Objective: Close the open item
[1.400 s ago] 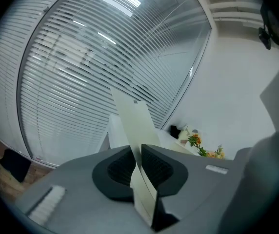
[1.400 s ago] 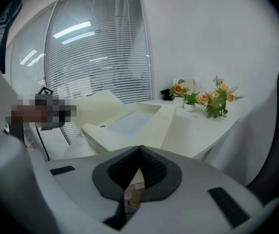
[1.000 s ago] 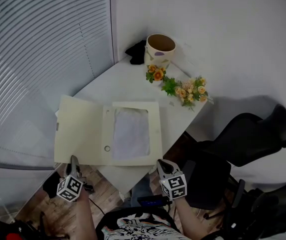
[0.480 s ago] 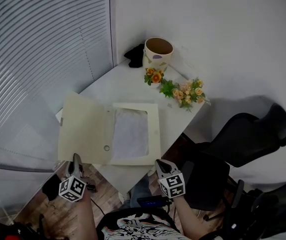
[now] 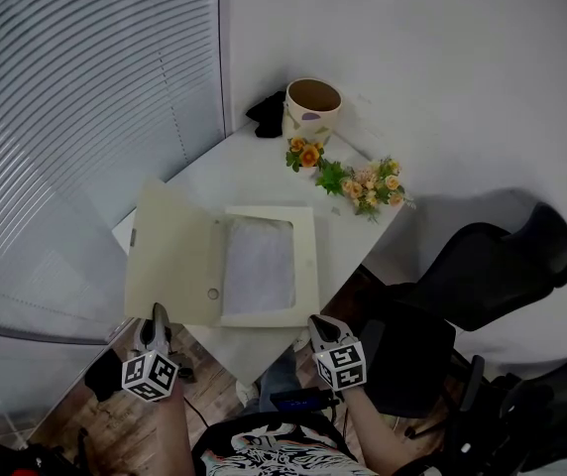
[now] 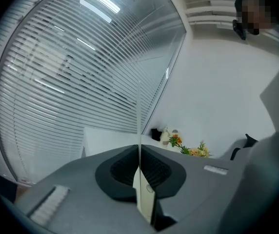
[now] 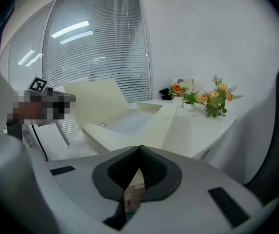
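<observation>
A cream box file (image 5: 264, 266) lies open on the white table (image 5: 254, 162), with white paper in its tray. Its lid (image 5: 172, 256) stands tilted up at the left. My left gripper (image 5: 158, 315) is shut on the lid's near edge. In the left gripper view the thin lid edge (image 6: 139, 126) runs straight up from between the closed jaws of that gripper (image 6: 140, 172). My right gripper (image 5: 318, 323) hovers off the table's near edge, just right of the file, shut and holding nothing. The right gripper view shows this gripper (image 7: 140, 152) facing the file (image 7: 144, 121) and the raised lid (image 7: 98, 101).
A beige pot (image 5: 313, 105) stands at the table's far corner with a black object (image 5: 267, 112) beside it. Orange and cream flowers (image 5: 358, 181) lie along the right edge. Window blinds (image 5: 65, 117) line the left. A black chair (image 5: 492, 266) is at the right.
The lid has swung up from lying flat and now leans toward the tray. My left gripper has shifted slightly right with it. The right gripper has stayed put.
</observation>
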Tool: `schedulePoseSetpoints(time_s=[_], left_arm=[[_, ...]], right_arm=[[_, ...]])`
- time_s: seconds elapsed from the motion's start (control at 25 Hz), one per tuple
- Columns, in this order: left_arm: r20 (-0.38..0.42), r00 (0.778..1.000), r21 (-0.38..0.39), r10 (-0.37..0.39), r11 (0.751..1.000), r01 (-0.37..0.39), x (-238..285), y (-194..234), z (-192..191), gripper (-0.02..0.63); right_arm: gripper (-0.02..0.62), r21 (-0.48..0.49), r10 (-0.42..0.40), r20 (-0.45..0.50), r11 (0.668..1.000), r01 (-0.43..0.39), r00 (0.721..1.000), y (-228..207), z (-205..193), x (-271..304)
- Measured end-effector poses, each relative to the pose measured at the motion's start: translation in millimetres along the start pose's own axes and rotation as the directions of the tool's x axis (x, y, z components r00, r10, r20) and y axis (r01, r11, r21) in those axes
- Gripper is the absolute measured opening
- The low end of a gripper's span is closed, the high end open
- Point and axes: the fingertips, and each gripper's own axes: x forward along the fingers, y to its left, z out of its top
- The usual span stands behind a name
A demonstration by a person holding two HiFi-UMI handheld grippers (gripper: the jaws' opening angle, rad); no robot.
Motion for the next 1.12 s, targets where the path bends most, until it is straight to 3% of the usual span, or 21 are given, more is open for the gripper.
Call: schedulePoseSetpoints(time_s=[0.76, 1.12], left_arm=[[-0.041, 0.990, 0.216, -0.131, 0.967, 0.137, 10.8, -54.3, 12.3, 0.002], [-0.062, 0.976, 0.264, -0.207, 0.940, 0.216, 11.6, -81.8, 9.1, 0.005]], right_arm=[[0.002, 0.024, -0.019, 0.002, 1.000, 0.019, 1.000, 4.8, 3.3, 7.3], [0.002, 0.034, -0.013, 0.000, 0.999, 0.013, 1.000, 6.6, 4.6, 8.5]])
